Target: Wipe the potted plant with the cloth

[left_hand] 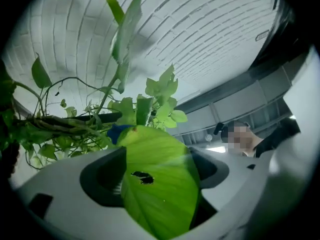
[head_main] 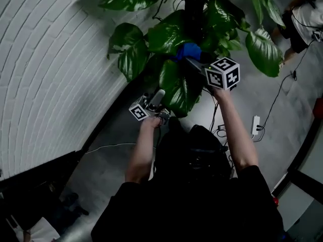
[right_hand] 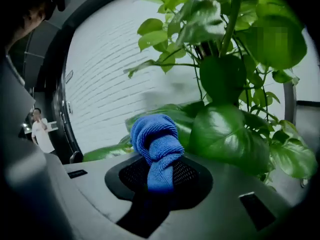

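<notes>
A: Left gripper [left_hand: 156,176], quick?
B: Jaws wide apart. A big green leaf [left_hand: 161,184] with a small dark hole lies in the gap, face to the camera, edges close to both pads. No squeeze visible.

A: Right gripper [right_hand: 160,176]?
B: Clamped on the blue cloth [right_hand: 157,143]. The bunched wad sticks out past the tips.

A: Where's the cloth relative to the plant?
B: In the head view, the cloth [head_main: 188,50] sits up among the potted plant's [head_main: 202,14] leaves, near the dark stem. The right gripper [head_main: 196,62] is just behind it.

A: And the left one there?
B: The left gripper [head_main: 154,107] is lower, under the held leaf [head_main: 176,87], apart from the right.

A: Pot?
B: Can't see it. White brick wall [head_main: 45,59] behind.
</notes>
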### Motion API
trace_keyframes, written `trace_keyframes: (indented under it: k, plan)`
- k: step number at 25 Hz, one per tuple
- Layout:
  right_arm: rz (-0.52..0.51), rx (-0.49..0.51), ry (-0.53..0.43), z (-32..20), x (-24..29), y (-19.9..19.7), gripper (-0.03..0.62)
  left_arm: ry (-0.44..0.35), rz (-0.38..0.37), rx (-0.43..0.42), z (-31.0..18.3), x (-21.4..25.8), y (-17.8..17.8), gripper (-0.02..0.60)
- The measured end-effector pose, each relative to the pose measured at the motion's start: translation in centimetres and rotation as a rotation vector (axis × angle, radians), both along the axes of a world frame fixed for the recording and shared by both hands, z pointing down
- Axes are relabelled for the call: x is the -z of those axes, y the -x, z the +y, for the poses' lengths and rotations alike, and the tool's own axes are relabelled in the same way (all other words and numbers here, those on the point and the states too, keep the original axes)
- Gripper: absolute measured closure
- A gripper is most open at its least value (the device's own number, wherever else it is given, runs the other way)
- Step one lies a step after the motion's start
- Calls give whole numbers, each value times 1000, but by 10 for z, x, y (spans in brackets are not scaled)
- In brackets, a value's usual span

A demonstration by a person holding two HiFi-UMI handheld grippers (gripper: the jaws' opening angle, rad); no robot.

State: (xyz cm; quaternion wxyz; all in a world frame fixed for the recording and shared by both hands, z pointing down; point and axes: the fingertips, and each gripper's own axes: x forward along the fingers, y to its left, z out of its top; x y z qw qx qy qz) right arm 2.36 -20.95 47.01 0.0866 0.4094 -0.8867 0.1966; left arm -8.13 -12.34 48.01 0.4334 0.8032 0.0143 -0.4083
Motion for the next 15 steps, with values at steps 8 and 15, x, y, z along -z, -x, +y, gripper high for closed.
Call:
trace_keyframes:
  k: [8, 15]
  plan:
    - [-79, 41, 82, 22, -37, 18, 473, 90, 120, -7, -6, -4, -2, 199]
    - [-280, 8, 90, 57, -44, 10, 473, 140, 205, 25, -6, 2, -7, 199]
